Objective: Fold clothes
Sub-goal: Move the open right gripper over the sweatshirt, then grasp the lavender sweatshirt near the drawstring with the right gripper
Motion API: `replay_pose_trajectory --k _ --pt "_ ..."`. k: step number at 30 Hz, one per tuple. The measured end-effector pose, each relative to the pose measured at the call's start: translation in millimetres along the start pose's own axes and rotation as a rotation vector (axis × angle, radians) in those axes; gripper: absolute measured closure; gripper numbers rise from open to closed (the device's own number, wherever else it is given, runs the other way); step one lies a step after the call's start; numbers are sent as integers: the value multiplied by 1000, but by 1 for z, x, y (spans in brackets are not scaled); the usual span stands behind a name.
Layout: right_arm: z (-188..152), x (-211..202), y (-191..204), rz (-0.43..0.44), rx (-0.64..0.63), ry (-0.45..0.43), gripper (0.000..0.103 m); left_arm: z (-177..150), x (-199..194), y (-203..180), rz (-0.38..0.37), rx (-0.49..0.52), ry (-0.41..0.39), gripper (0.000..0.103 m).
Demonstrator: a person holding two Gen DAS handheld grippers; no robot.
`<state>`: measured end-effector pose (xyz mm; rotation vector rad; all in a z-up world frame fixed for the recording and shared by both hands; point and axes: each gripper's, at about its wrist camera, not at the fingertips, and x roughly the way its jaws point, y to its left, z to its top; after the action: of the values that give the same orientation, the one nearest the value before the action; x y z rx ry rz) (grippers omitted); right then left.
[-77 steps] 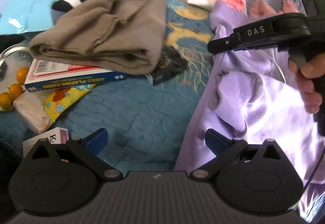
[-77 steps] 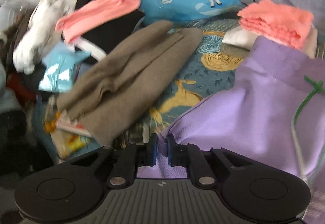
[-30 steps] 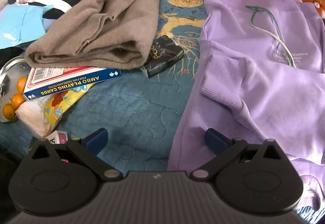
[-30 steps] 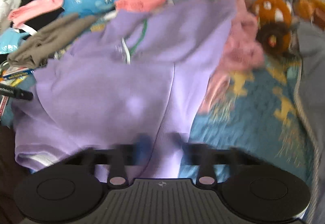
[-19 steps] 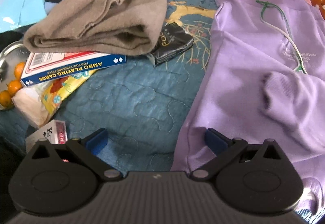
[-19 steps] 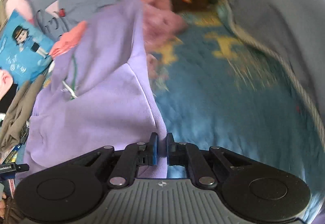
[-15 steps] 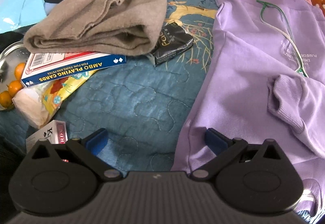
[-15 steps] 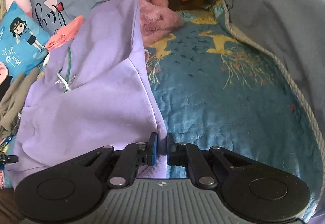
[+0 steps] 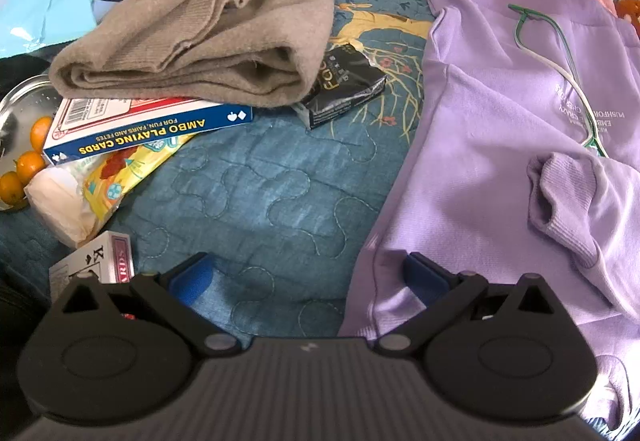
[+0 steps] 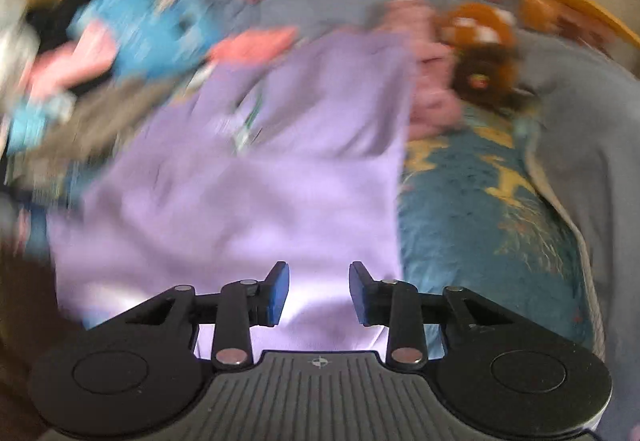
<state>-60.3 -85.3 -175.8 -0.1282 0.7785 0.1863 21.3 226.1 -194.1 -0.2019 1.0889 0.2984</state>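
R wrist view blurred; right gripper [image 10: 319, 291] jaws opening over purple sweatshirt [image 10: 248, 209]

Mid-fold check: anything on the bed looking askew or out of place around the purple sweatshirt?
Yes. A green-and-white cord trails across the purple sweatshirt, and one sleeve cuff lies bunched on its front. Beside it, the brown sweater sits on a playing-cards box.

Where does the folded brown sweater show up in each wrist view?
Left wrist: the brown sweater fills the upper left, lying on the playing-cards box.
Right wrist: a blurred brown patch at the left edge.
Shared landmark: the purple sweatshirt, to the right of it in both views.
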Motion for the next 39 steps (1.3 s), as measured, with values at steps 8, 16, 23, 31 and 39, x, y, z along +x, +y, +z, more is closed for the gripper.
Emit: replay_pose_trajectory --k 8,16,23,31,39 --pt "-27 27 -20 -190 -21 137 94 -1 -1 2 3 2 -6 0" --pt "-21 3 -37 -75 86 122 77 -1 -1 0 11 9 -5 0" --pt "17 -4 6 -25 -29 12 65 -2 -3 -3 21 19 -15 0" --pt "40 0 30 -147 -181 36 60 -2 -3 -2 16 19 -11 0" --pt "48 12 18 -44 -8 2 55 -2 -5 -7 38 57 -25 0"
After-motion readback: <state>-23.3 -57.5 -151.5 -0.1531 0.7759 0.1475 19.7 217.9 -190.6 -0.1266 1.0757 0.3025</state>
